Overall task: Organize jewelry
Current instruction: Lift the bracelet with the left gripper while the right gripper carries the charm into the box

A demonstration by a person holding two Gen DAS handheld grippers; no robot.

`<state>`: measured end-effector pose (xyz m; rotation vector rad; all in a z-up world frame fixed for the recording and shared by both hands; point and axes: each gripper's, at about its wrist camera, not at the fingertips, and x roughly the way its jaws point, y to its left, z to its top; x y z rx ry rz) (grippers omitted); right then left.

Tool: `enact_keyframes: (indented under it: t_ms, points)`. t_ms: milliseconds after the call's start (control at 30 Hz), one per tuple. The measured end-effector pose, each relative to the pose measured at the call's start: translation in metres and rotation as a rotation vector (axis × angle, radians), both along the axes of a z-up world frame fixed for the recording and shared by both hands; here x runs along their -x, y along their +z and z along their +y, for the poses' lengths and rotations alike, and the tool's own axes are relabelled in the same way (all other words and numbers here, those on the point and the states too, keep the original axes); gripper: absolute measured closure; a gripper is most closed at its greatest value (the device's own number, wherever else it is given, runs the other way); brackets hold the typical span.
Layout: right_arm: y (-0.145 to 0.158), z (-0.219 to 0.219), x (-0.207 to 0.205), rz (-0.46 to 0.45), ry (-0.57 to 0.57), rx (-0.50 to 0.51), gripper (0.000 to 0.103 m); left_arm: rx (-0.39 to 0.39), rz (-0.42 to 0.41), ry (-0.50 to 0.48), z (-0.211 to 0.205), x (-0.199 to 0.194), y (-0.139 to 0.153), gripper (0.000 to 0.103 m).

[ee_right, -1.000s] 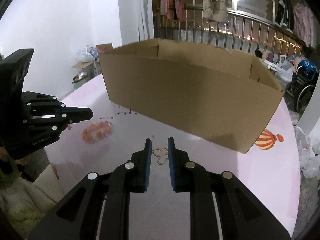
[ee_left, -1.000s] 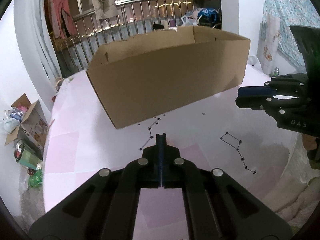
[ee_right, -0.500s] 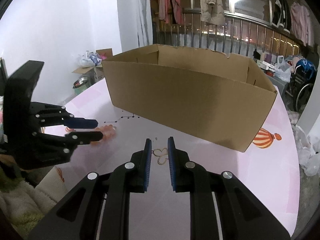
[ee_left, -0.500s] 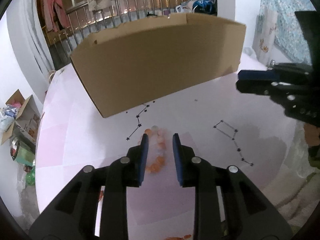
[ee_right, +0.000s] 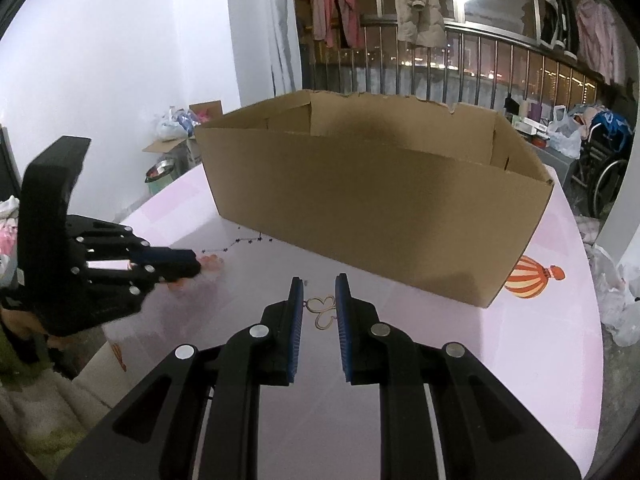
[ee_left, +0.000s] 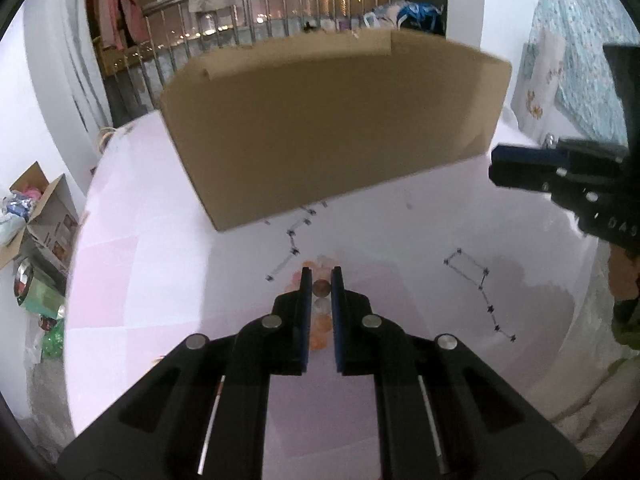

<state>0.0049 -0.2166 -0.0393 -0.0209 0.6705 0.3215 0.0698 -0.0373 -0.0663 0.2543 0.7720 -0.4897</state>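
An orange bead bracelet (ee_left: pixel 320 332) lies on the pink table (ee_left: pixel 140 280) just short of a big cardboard box (ee_left: pixel 332 128). My left gripper (ee_left: pixel 321 270) points down over it, its jaws closing with a brownish bead (ee_left: pixel 321 289) pinched between the blue pads. From the right wrist view the left gripper (ee_right: pixel 196 264) covers most of the bracelet (ee_right: pixel 210 262). A gold clover-shaped trinket (ee_right: pixel 322 312) lies flat on the table between the tips of my right gripper (ee_right: pixel 319 280), whose pads stand a little apart and do not touch it.
The open box (ee_right: pixel 376 208) takes up the far half of the table. Constellation prints (ee_left: pixel 480 292) and a hot-air balloon print (ee_right: pixel 528 276) mark the cloth. A railing with hanging clothes (ee_right: pixel 416 4) is behind, with clutter on the floor at the left (ee_left: pixel 36 240).
The left gripper went from shut to open, came down over the orange beads, and has narrowed onto them. The right gripper has not moved.
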Motion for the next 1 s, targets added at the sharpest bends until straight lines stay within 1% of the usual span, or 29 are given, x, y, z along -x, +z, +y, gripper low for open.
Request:
enact_keyframes:
  t_ms: [167,267,467,500,667,767,833,933,1000]
  points:
    - [0.020,-0.004,0.001,-0.042,-0.003,-0.021,0.086,0.051,-0.056,0.023,0.013,0.006,0.032,0.095]
    - [0.036,-0.007,0.000,-0.073,-0.006,-0.039,0.086,0.102,-0.071,0.020,0.024,0.006,0.054,0.095]
    - [0.070,-0.018,-0.010,-0.130,-0.002,-0.086,0.086,0.152,-0.115,-0.015,0.031,0.004,0.091,0.095]
    - [0.078,-0.021,-0.014,-0.143,0.002,-0.095,0.086,0.168,-0.121,-0.024,0.031,0.002,0.101,0.095]
    - [0.107,-0.032,-0.035,-0.184,0.025,-0.122,0.086,0.206,-0.169,-0.079,0.018,-0.007,0.142,0.095]
    - [0.119,-0.038,-0.058,-0.177,0.052,-0.129,0.086,0.204,-0.197,-0.108,0.008,-0.022,0.158,0.095]
    - [0.124,-0.041,-0.081,-0.145,0.079,-0.140,0.086,0.189,-0.206,-0.114,0.002,-0.035,0.164,0.095]
    - [0.125,-0.042,-0.115,-0.080,0.127,-0.151,0.086,0.176,-0.192,-0.131,-0.007,-0.062,0.166,0.095]
    - [0.123,-0.041,-0.138,-0.019,0.158,-0.159,0.086,0.156,-0.161,-0.130,-0.012,-0.084,0.160,0.095]
